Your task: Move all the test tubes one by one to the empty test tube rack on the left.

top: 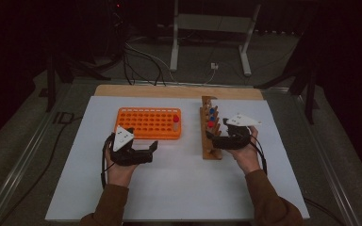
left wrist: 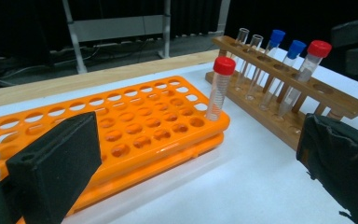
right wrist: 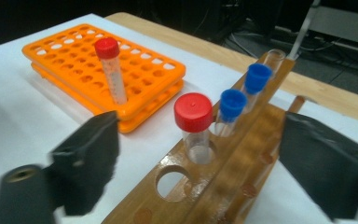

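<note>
An orange tube rack [top: 146, 123] holds one red-capped tube [top: 176, 121] at its right end. To its right, a wooden rack [top: 210, 141] carries a red-capped tube [right wrist: 193, 123], two blue-capped tubes [right wrist: 233, 106] and uncapped clear tubes [left wrist: 242, 44]. My left gripper [top: 153, 151] hovers just in front of the orange rack [left wrist: 121, 126], open, with nothing between its jaws. My right gripper [top: 215, 134] reaches the wooden rack [right wrist: 223, 186] from the right. Its jaws stand open on either side of the rack's red-capped tube, and the pads stay clear of it.
Both racks sit on a white sheet [top: 179, 188] over a wooden table [top: 179, 90]. Cables [top: 141, 61] and a metal stand [top: 212, 28] lie on the floor beyond the table's far edge. The near hole of the wooden rack [right wrist: 172, 179] holds no tube.
</note>
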Demonstrator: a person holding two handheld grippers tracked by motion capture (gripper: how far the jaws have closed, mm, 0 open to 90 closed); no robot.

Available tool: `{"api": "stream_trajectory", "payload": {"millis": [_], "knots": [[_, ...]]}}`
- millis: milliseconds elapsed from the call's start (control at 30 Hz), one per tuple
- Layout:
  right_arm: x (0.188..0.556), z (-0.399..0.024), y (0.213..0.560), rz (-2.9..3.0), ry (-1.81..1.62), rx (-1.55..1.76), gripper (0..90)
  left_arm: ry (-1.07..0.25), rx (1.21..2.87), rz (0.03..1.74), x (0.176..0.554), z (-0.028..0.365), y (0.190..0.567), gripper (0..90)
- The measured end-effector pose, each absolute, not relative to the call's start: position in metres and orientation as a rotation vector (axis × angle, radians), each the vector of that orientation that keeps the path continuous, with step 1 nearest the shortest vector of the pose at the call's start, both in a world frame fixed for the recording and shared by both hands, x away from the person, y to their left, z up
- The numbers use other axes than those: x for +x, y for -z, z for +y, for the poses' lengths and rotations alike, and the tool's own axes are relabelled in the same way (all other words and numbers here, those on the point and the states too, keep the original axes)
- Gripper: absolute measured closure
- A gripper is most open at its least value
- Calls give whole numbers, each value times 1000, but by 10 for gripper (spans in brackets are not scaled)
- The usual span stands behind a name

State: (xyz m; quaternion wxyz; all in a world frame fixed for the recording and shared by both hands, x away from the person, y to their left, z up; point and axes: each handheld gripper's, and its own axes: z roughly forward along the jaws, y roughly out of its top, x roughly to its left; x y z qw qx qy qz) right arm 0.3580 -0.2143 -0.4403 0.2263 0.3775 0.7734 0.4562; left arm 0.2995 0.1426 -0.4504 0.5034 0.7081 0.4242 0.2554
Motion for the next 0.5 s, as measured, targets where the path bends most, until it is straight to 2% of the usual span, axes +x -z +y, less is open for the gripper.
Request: {"api": "stream_trajectory", "payload": {"millis": [233,400,500], "knots": [[363,-203,450,2147,-1197,1027,475,-624,1705,1033,299,144,451,4],[369,-200,455,2141,-1183,1065,629,-627,1706,1035,298,144,452,4],[370,-200,456,2137,-1183,1073,655,-626,1707,1035,298,144,452,4]]}}
